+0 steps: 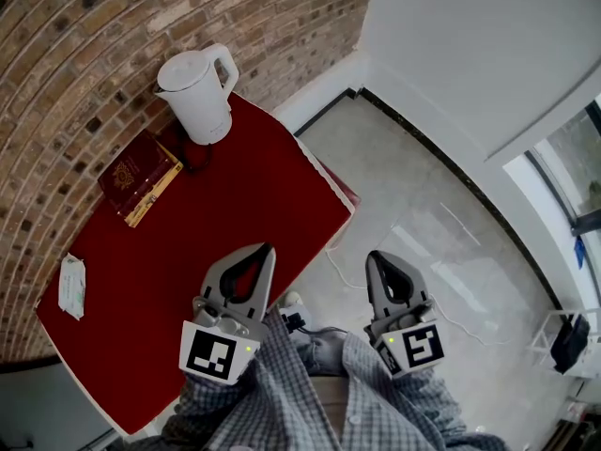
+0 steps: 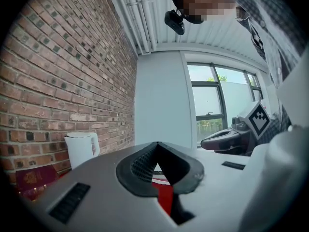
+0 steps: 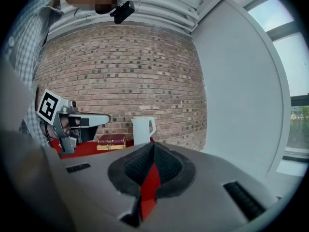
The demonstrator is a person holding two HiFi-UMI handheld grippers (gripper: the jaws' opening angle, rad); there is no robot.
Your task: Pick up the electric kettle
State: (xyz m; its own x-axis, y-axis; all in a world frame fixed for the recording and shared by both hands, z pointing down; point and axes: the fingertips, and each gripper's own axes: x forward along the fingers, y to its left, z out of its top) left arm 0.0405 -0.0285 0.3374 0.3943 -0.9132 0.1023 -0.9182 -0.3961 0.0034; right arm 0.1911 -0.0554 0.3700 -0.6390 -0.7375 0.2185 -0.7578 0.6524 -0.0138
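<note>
**Red counter [image 1: 235, 214] by the brick wall, kettle [image 1: 199, 92] not picked up yet**

So the white kettle is sitting upright at the far corner of the counter, right up against the brick wall [image 1: 66, 54], with its handle pointing away from a dark red book [image 1: 136, 172] lying just beside it. Both tools are hanging out at the near end, well apart from it. The left tool [image 1: 266, 249] is hovering over the counter's near edge and the right tool [image 1: 376, 256] is off to the side over the floor. Both are clenched tight with nothing between the jaws.

Progress-wise I'm calling it basically zero: the reach, the grab and the lift are all waiting to happen.

Something dark is sitting at the kettle's foot, maybe its base or a cord, but it's too small to tell. In both tool views the tool bodies are cutting off the kettle's bottom.
</note>
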